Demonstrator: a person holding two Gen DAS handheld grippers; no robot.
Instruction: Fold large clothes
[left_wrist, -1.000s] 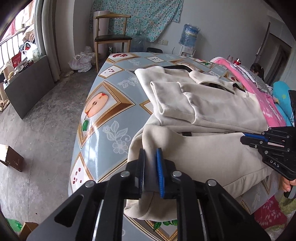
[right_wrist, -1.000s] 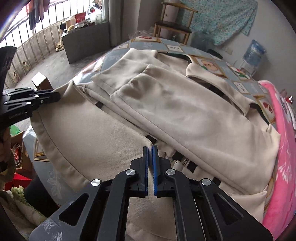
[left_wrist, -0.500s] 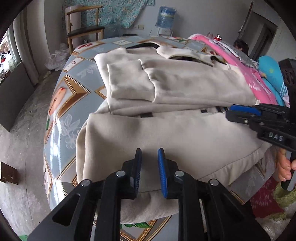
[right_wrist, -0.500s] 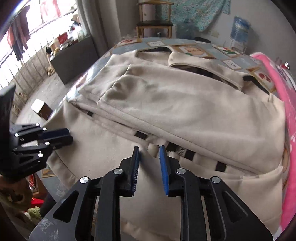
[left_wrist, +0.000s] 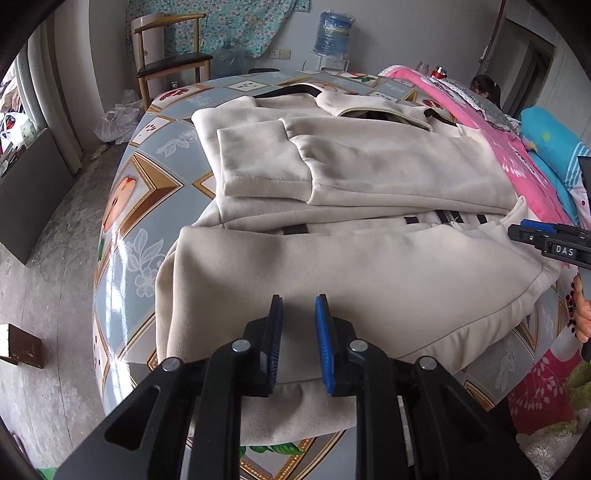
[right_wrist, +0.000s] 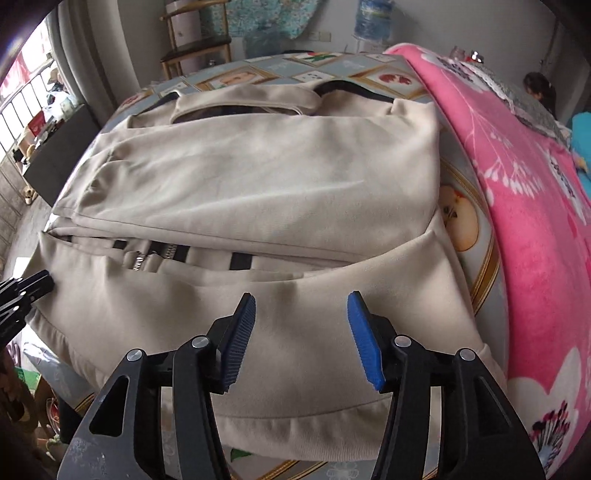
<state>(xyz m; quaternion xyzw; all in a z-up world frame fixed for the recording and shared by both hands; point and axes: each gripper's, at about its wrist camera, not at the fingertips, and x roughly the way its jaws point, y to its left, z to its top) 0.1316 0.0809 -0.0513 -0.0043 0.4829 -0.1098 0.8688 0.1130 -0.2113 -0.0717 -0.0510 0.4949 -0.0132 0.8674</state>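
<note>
In the left wrist view, a beige jacket (left_wrist: 369, 177) is seen spread on a table covered by a patterned oilcloth (left_wrist: 140, 206), its sleeves folded across the chest and its lower part turned up towards them. The left gripper (left_wrist: 298, 339) is held over the near hem; its blue-padded jaws stand a little apart, with a fold of the hem between them, though whether the pads press on the cloth cannot be told. The right gripper (left_wrist: 550, 240) is seen at the right edge, just beside the jacket's corner. A wooden chair (left_wrist: 170, 59) and a water bottle (left_wrist: 336, 31) stand beyond the table.

In the right wrist view, the jacket (right_wrist: 277, 177) fills the table, beside a pink blanket (right_wrist: 524, 206). The right gripper (right_wrist: 301, 339) is poised above the folded-up lower part; its jaws are opening, with nothing clamped between them. The left gripper (right_wrist: 26, 291) is seen at the left edge, at the jacket's hem.
</note>
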